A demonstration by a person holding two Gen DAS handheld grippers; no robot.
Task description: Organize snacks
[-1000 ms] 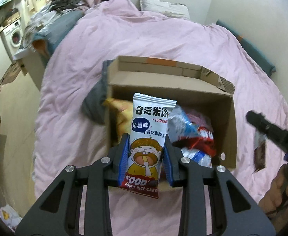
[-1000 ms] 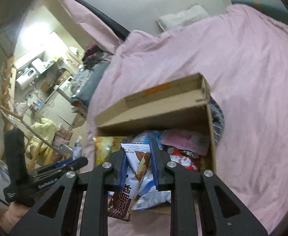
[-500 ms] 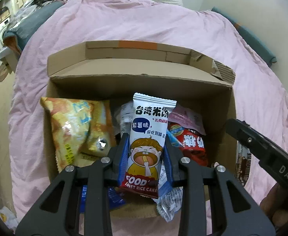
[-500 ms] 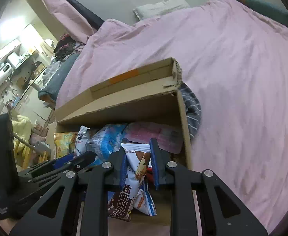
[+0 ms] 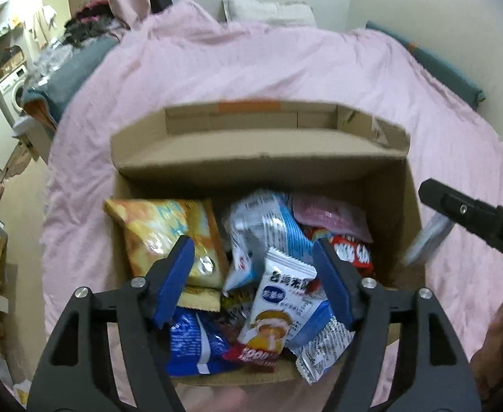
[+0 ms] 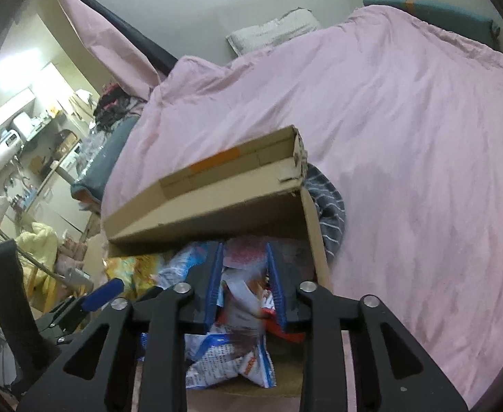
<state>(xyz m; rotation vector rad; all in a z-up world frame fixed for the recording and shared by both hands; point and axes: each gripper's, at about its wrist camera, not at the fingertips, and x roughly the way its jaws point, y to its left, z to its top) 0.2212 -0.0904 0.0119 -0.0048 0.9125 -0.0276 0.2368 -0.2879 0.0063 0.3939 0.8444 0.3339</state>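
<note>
Small lived-in bedroom in somebody's home, with a kitchen nook off to the left.

Big bed with a rumpled pink duvet [image 6: 388,130], a pillow [image 6: 272,32] at the far wall, clothes piled at the far-left corner [image 5: 86,10], a washing machine [image 5: 13,91] on the left, and shelves with kitchen appliances [image 6: 9,137] under a bright light.

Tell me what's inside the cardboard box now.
The cardboard box holds a yellow chip bag, rice cake packet, blue packet and red wrappers. The pile hides anything underneath.
</note>
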